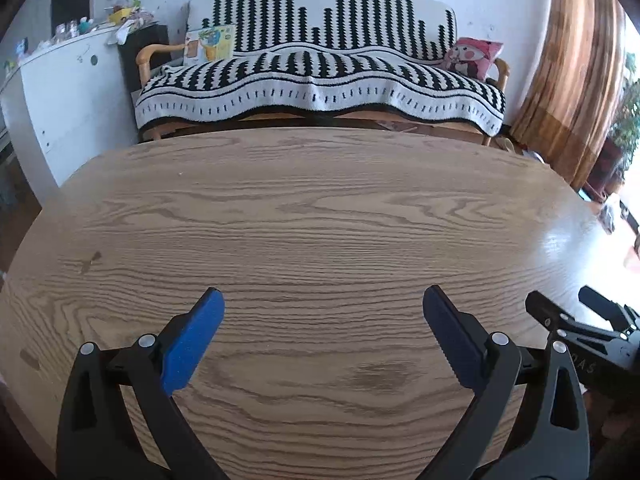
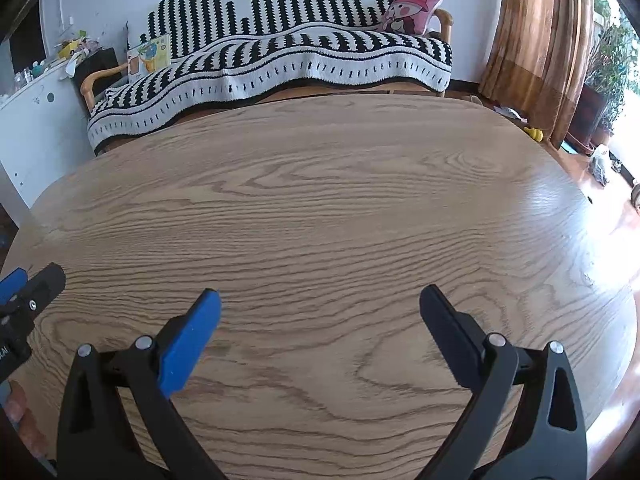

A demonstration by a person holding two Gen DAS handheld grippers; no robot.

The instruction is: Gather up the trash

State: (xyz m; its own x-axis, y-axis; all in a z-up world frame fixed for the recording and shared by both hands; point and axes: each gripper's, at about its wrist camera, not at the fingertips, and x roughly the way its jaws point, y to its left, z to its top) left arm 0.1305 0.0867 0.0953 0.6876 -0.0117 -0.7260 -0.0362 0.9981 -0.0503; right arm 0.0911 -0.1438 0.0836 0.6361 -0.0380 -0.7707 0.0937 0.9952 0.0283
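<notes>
Over the wooden table (image 1: 320, 208) we hold the left gripper (image 1: 323, 300) and the right gripper (image 2: 320, 298), fingers apart, gripping nothing. We see no trash in either view. Only the right view shows a yellow toy (image 2: 534, 133) on the floor.

Left gripper (image 1: 323, 300): black plastic arms with triangular cutouts, silver rivets, blue pads (image 1: 192, 344), one serrated. Right gripper (image 2: 320, 300) had the same build, white lettering on body. Bare skin showed at frame edge.
</notes>
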